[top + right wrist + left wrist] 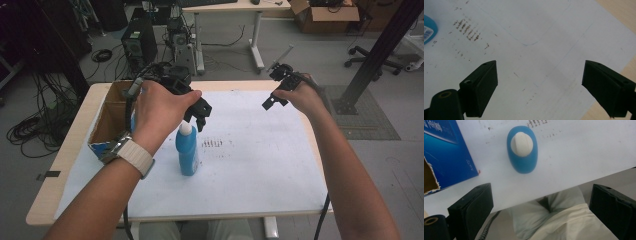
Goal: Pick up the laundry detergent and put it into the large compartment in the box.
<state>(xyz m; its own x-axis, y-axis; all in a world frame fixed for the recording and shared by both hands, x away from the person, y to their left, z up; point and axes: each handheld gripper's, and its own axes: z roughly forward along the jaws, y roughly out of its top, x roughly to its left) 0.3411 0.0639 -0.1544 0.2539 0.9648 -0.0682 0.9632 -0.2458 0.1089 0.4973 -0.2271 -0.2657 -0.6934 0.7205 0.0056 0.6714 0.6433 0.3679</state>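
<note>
A blue bottle with a white cap (187,149) stands upright on the white sheet (260,150), left of the middle. My left gripper (200,116) hovers just above its cap, pointing down, jaws wide open with nothing between them. In the left gripper view the bottle (522,149) is seen from above, beyond the open jaws. My right gripper (274,97) is held over the sheet's far right part, also open and empty. In the right gripper view the sheet (529,45) lies under the spread jaws, and the bottle's edge (428,30) shows at far left.
An open cardboard box with blue sides (111,116) sits at the table's left, close beside the bottle; its blue wall (446,157) shows in the left gripper view. Brown smudges (214,143) mark the sheet. The wooden table edge (621,22) runs along the right.
</note>
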